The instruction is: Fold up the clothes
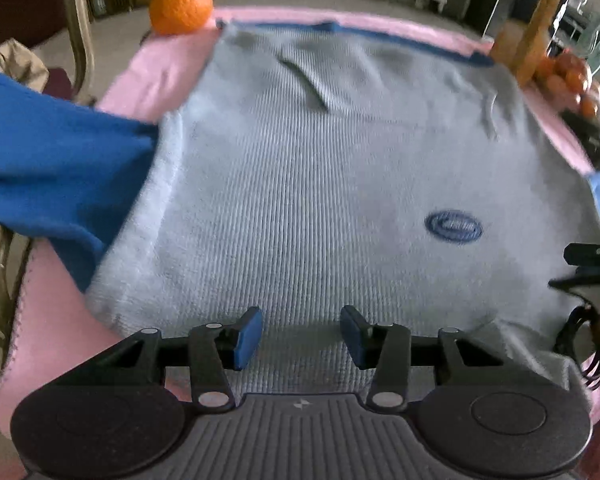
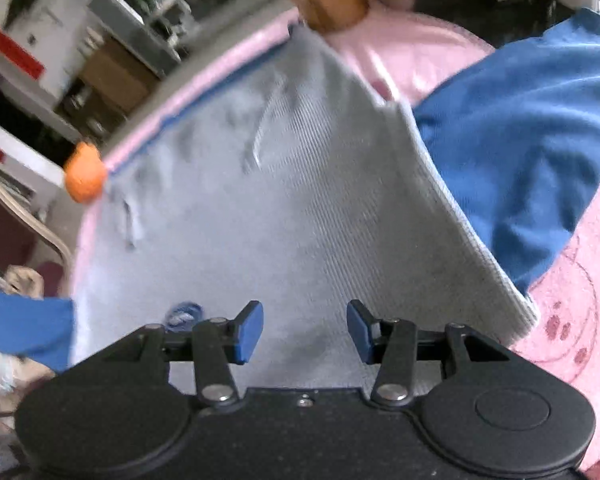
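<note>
Two grippers are seen poised over a grey knitted garment (image 1: 320, 184) spread flat on a counter draped in a pink cloth (image 1: 156, 76).

In the left wrist view, the left gripper (image 1: 301, 338) is pictured at the bottom centre of the frame, its blue-padded jaws standing partly apart with nothing between them and only grey knit visible behind the gap. The garment fills the middle of the frame; a dark blue oval badge (image 1: 453, 227) is shown on it at centre right, and a blue trim (image 1: 380, 38) runs along its far edge near the top. A blue sleeve (image 1: 60, 168) is seen spilling off the garment at the left. An orange fruit (image 1: 182, 4) sits at the upper left on the cloth's far corner, and a heap of orange fruit (image 1: 572, 80) is caught at the upper right. Part of the right gripper (image 1: 592, 264) is glimpsed at the right edge.

In the right wrist view, the right gripper (image 2: 305, 330) is shown at the bottom centre, its jaws likewise held partly apart and empty over the garment (image 2: 260, 208). The other blue sleeve (image 2: 520, 152) is seen lying to the right across the pink cloth (image 2: 572, 312), on which paw-print marks are visible. The single orange fruit (image 2: 85, 178) appears at the middle left edge, beside the garment's trimmed edge. The whole frame is blurred.
</note>
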The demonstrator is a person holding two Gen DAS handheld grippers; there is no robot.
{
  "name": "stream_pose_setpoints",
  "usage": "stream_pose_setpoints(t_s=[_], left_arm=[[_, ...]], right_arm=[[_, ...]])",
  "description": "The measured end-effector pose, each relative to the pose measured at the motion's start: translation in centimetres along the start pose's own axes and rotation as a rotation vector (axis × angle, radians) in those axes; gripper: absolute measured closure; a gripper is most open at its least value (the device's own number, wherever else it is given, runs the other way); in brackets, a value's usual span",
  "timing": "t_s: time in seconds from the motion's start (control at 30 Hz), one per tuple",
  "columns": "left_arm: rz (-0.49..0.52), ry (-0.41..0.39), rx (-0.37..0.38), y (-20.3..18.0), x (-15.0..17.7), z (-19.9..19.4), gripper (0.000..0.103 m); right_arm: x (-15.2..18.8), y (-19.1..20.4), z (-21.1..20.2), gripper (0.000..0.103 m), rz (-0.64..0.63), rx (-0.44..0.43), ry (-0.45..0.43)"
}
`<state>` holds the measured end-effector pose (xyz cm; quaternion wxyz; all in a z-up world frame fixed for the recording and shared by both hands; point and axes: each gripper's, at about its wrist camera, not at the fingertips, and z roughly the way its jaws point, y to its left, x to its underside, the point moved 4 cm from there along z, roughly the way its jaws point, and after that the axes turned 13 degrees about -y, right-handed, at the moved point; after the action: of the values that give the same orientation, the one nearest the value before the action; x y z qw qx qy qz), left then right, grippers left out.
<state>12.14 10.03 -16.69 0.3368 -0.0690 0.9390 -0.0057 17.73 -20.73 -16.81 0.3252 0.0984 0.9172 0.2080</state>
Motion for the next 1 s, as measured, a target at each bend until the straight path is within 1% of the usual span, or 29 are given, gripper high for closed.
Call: stream_pose_setpoints(t_s=[0.03,0.07,0.13,0.2,0.23,0.27,0.33,0.37,0.4,0.43,0.5,0.53,0.6,0.63,0.67,0.7,0.77,0.83,0.87,0.9,0.93,0.97,1.0], left_arm=[[0.016,-0.003,-0.004,-0.1,0.1,-0.1,0.055],[0.032,-0.006,-0.008,-0.2,0.2,-0.1,0.054],[0.035,-0.013,-0.016,-0.2,0.4,-0.3,0.054],[0.039,-0.061,-0.065,-0.2,0.2,-1.2,0.059],[0.045,-0.108,-0.094,-0.2,0.0,-2.2,0.063],[0.052,-0.187,-0.109,-0.1,-0.2,-4.0,0.063],[0.065,-0.346,-0.137,0.0,-0.6,-7.8,0.059],[0.045,-0.407,-0.126,0.3,-0.3,-9.8,0.057],[0.024,-0.468,-0.114,0.7,0.0,-11.8,0.056],[0.003,-0.528,-0.102,1.0,0.3,-13.8,0.056],[-0.052,-0.575,-0.049,1.9,1.4,-16.7,0.056],[-0.069,-0.588,-0.035,2.3,1.9,-17.7,0.056],[-0.102,-0.613,-0.006,3.0,2.8,-19.6,0.056],[-0.098,-0.614,-0.008,3.1,2.9,-20.0,0.056],[-0.086,-0.604,-0.012,2.8,3.2,-20.0,0.056],[-0.073,-0.593,-0.016,2.6,3.6,-20.0,0.056],[-0.046,-0.544,-0.014,2.1,4.1,-19.0,0.056],[-0.006,-0.495,0.007,1.0,5.3,-18.5,0.056],[0.018,-0.476,0.016,0.3,5.8,-18.1,0.056],[0.041,-0.457,0.025,-0.3,6.3,-17.8,0.056],[0.063,-0.454,0.02,-0.7,6.5,-17.7,0.056],[0.085,-0.451,0.016,-1.0,6.7,-17.5,0.056],[0.103,-0.451,0.017,-1.3,6.9,-17.5,0.056]], right_arm=[[0.3,0.1,0.4,0.058,-0.025,0.018,0.009],[0.6,0.2,0.8,0.057,-0.05,0.036,0.018],[1.1,0.8,0.5,0.056,-0.106,0.039,0.014],[1.0,1.1,-0.2,0.056,-0.132,0.043,-0.024],[1.0,1.2,-0.5,0.056,-0.145,0.045,-0.042],[0.9,1.3,-0.9,0.056,-0.158,0.048,-0.061],[0.5,1.9,-4.1,0.056,-0.191,0.014,-0.175],[0.3,2.2,-5.9,0.053,-0.199,-0.001,-0.236],[0.3,2.2,-8.1,0.047,-0.197,-0.02,-0.301],[0.4,2.1,-10.6,0.045,-0.178,-0.05,-0.358],[0.8,1.7,-14.6,0.044,-0.115,-0.106,-0.407],[1.0,1.7,-16.1,0.043,-0.097,-0.136,-0.414],[1.6,1.9,-18.9,0.037,-0.077,-0.187,-0.42],[2.1,2.2,-19.7,0.034,-0.088,-0.192,-0.406],[2.6,2.6,-20.5,0.03,-0.1,-0.196,-0.391],[3.4,2.8,-20.5,0.026,-0.106,-0.196,-0.352],[5.7,3.0,-18.7,0.026,-0.091,-0.194,-0.19],[8.9,3.0,-16.0,0.026,-0.078,-0.178,-0.033],[10.3,3.0,-14.7,0.029,-0.093,-0.153,0.03],[11.7,3.2,-13.7,0.038,-0.113,-0.123,0.084],[12.8,3.3,-12.6,0.042,-0.137,-0.105,0.124],[13.5,3.4,-11.8,0.048,-0.163,-0.084,0.143],[14.2,3.5,-11.0,0.049,-0.189,-0.064,0.163]])
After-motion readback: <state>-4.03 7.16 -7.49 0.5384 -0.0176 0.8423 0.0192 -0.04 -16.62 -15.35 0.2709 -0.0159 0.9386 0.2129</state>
